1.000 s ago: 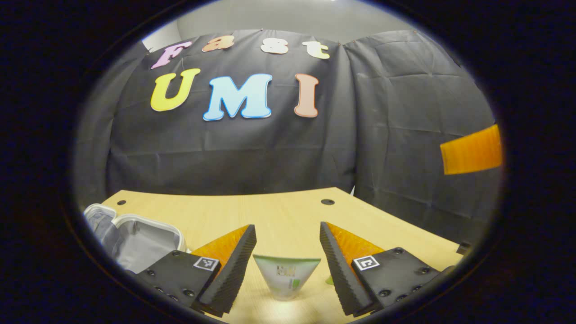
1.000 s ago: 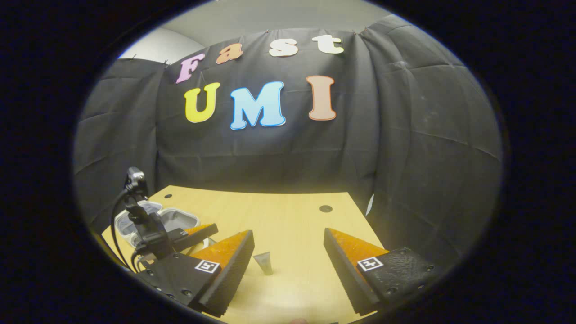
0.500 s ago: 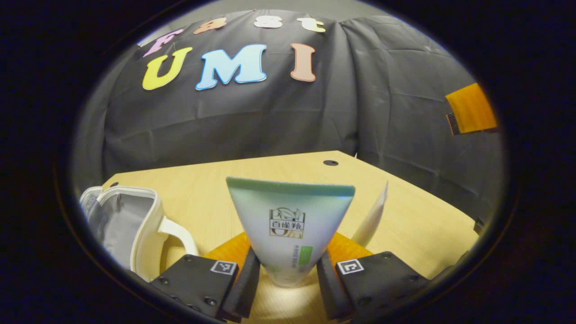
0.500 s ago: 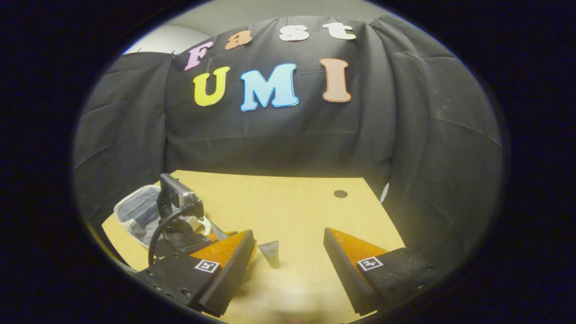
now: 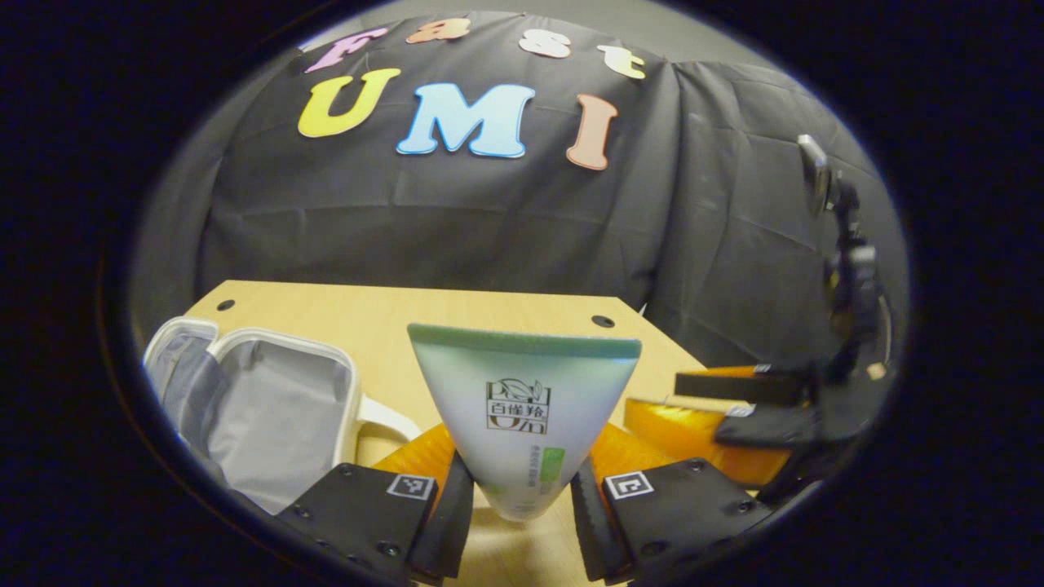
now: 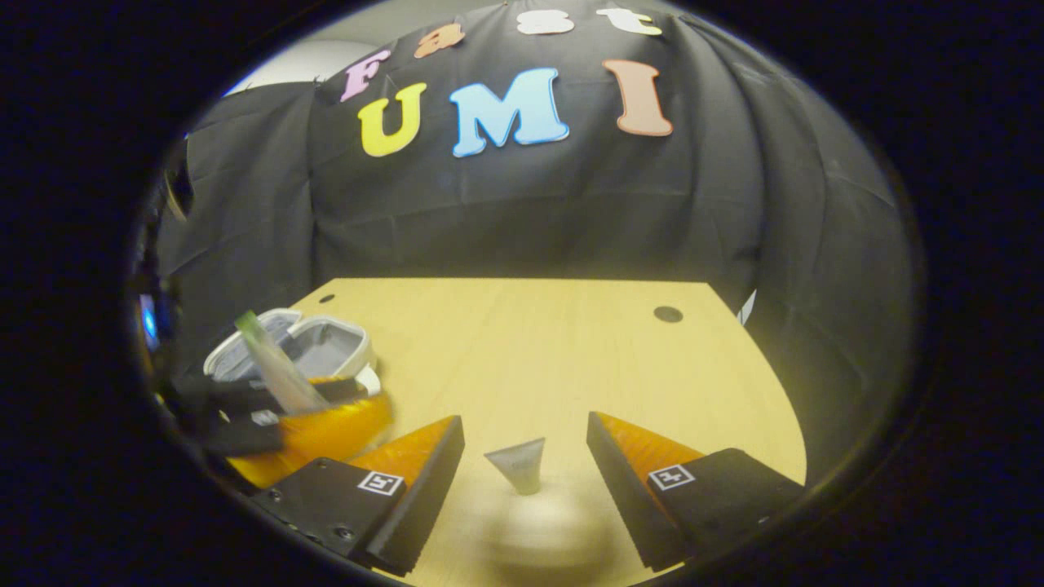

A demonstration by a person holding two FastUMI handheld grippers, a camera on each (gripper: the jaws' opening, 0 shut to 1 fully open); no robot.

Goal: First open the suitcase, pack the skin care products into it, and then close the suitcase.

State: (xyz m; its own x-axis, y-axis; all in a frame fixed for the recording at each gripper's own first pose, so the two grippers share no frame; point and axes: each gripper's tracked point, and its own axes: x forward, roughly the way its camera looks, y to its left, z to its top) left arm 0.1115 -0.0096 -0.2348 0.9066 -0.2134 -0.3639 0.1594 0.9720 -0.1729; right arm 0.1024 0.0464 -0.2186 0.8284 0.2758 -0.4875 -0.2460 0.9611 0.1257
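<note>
- Left hand-held gripper [image 5: 515, 522] clamps your green tube [image 5: 522, 408]; the open suitcase [image 5: 269, 408] lies at its 10 o'clock on the worktop [image 5: 457, 306].
- Right hand-held gripper [image 6: 522, 497] gapes around a grey tube [image 6: 519, 467], ungrasped.
- Opening is done; packing both and closing remain.

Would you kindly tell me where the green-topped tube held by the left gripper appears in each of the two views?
Left gripper view: the green-topped tube stands bottom centre, clamped between the left gripper fingers.
Right gripper view: it shows at lower left, slanted and edge-on, in front of the open suitcase.
Shared landmark: the open suitcase, lower left in both views.
</note>
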